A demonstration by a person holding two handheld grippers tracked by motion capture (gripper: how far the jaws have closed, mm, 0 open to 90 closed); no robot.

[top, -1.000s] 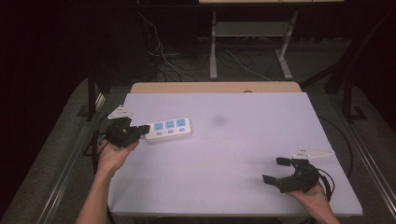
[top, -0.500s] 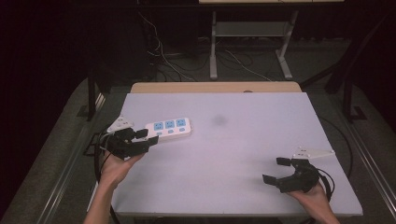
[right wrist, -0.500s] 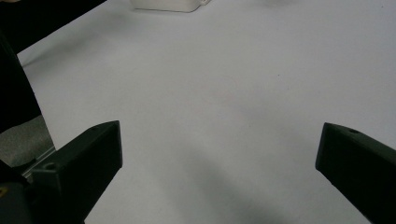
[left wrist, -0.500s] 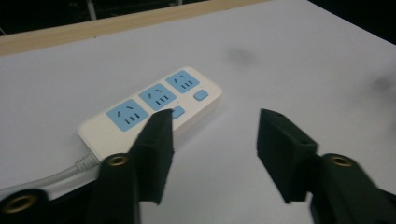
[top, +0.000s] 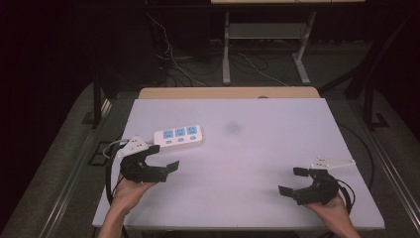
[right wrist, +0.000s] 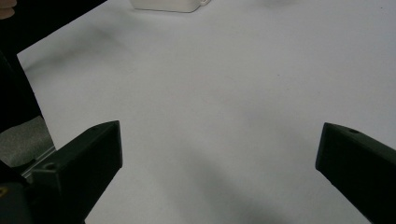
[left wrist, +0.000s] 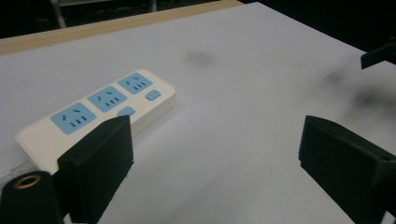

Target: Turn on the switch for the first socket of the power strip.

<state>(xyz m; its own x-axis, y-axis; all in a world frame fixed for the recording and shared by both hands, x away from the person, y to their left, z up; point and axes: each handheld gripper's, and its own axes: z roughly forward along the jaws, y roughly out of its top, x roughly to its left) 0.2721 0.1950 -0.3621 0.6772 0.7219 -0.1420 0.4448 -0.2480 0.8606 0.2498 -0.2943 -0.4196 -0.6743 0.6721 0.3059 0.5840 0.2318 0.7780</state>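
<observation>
fingers apart, both grippers | left gripper (top: 165, 159) pulled back off power strip (top: 178, 136) | right gripper (top: 293, 181) unmoved

Left gripper (top: 161, 158) pulled back toward the near edge of the table (top: 257, 148), off the power strip (top: 178, 135) it was touching a second ago. Now apart from the strip, just beside its near left end, and turned so the jaws point rightward across the table. Jaws spread wide, nothing between them. Left hand (top: 130, 187) drawn back along with it, lower at the left of the high view.
</observation>
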